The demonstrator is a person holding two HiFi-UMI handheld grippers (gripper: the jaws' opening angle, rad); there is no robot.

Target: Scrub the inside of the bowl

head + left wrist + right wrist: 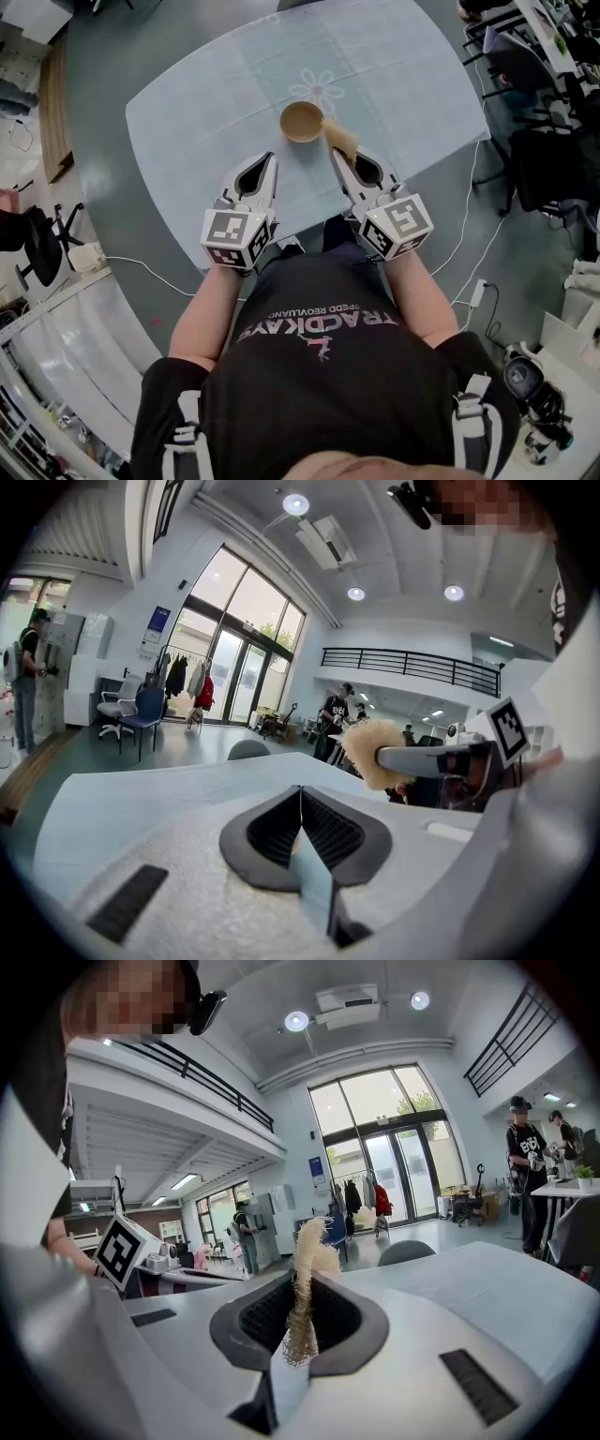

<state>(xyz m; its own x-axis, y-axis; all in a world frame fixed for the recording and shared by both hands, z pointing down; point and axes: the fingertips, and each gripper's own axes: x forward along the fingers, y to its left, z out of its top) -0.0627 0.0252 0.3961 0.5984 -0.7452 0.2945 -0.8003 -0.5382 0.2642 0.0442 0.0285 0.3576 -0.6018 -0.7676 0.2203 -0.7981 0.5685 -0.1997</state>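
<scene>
- Left gripper (271,159) and right gripper (335,153): white moulded shells, with black ribbed pads lining the jaws.
- Behind each gripper's jaws, a cube (236,239) with black-and-white square markers.
- Black short-sleeved T-shirt (319,375) with a pink-and-white print.

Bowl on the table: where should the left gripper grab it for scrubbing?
Probably its near-left rim, approached from the left gripper's side, straddling the wall. The bowl stands upright and open, and the scrubber is beside its right edge.

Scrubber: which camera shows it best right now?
The right gripper view: the scrubber is close up at centre, pinched edge-on in the right tool. The left gripper view shows its fluffy side past that tool's tip. The head view shows it small, beside the bowl.
</scene>
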